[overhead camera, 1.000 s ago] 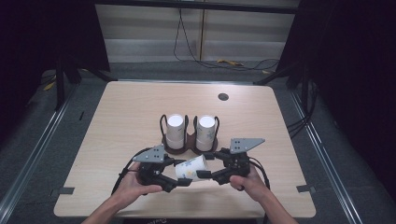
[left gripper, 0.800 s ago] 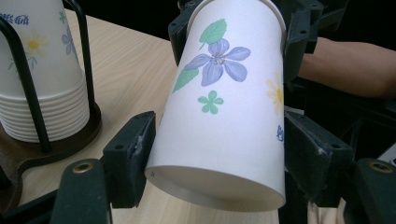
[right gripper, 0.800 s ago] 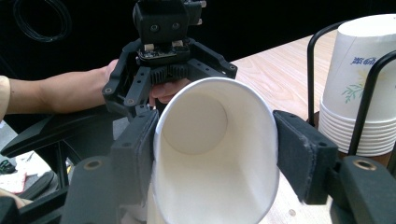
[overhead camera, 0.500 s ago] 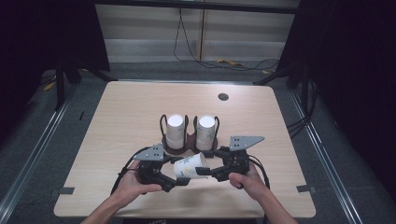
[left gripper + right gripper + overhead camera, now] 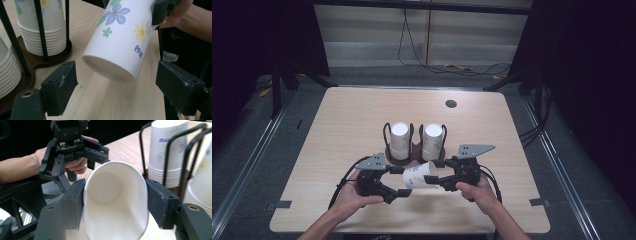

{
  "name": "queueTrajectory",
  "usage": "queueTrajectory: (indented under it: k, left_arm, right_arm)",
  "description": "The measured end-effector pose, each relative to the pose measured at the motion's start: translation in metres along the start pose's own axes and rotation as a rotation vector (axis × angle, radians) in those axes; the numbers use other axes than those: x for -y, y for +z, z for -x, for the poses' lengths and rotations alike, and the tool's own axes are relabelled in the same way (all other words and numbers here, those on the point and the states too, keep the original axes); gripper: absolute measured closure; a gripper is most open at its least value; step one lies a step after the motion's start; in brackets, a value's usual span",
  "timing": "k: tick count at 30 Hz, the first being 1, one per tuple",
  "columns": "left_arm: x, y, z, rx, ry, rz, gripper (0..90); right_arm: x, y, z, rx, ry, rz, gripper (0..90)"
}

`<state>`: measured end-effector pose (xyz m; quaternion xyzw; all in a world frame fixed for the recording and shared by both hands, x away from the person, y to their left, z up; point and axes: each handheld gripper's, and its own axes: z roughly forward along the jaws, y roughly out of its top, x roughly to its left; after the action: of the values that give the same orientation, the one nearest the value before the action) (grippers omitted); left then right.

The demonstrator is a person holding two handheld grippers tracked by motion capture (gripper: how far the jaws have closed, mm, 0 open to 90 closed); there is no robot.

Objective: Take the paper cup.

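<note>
Handover step, near desk's [image 5: 337,115] front edge: right hand-held gripper [image 5: 443,181] clenches the paper cup [image 5: 419,175] at its rim, squashing it. Left hand-held gripper [image 5: 398,186] has just been opening, released, cup base between jaws w/o contact. Next, prob.: left pulls clear, right carries cup to the rack [image 5: 412,150].

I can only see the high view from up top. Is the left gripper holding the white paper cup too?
Observer: No. In the left gripper view, the left gripper has just been opening its jaws. The flat bottom of the white flower-printed paper cup sits between the pads, and neither pad touches it.
Operator: So who's holding it?
Observer: The right gripper. Its pads press the cup's open rim from both sides and squash it into an oval.
Operator: What flowers are on it?
Observer: A blue flower, a yellow one and a small green clover.
</note>
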<state>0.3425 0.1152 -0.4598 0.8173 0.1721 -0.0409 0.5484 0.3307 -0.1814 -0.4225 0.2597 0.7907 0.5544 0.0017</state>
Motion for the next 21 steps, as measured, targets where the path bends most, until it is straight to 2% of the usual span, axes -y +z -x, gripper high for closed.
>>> queueTrajectory:
  k: [5,6,7,8,11,12,15,17,18,21]
  left_arm:
    - [0.001,-0.001,-0.002,-0.032,0.000,-0.009,16.9]
    - [0.001,-0.003,-0.003,-0.050,0.001,-0.019,16.9]
    - [0.001,-0.003,-0.003,-0.050,0.001,-0.019,16.9]
    - [0.003,-0.004,-0.004,-0.059,-0.005,-0.025,16.7]
    - [0.007,-0.006,-0.006,-0.071,-0.006,-0.054,16.5]
    - [0.008,-0.007,-0.007,-0.075,-0.006,-0.058,16.5]
    - [0.009,-0.008,-0.008,-0.086,-0.008,-0.059,16.4]
    - [0.009,-0.008,-0.009,-0.096,-0.009,-0.062,16.3]
    - [0.009,-0.009,-0.009,-0.098,-0.010,-0.065,16.3]
    - [0.010,-0.010,-0.010,-0.106,-0.013,-0.064,16.3]
  right_arm:
    - [0.000,-0.006,0.002,0.042,0.018,-0.011,35.8]
    - [0.000,-0.009,0.004,0.072,0.027,-0.018,35.8]
    - [0.000,-0.009,0.004,0.072,0.027,-0.018,35.8]
    - [0.000,-0.012,0.006,0.108,0.032,-0.034,35.8]
    - [0.001,-0.015,0.007,0.129,0.038,-0.045,35.8]
    - [0.003,-0.019,0.008,0.158,0.043,-0.060,35.8]
    - [0.004,-0.025,0.012,0.204,0.051,-0.078,35.8]
    - [0.005,-0.027,0.013,0.215,0.058,-0.077,35.8]
    - [0.005,-0.031,0.015,0.241,0.070,-0.082,35.8]
    - [0.005,-0.033,0.017,0.267,0.071,-0.092,35.9]
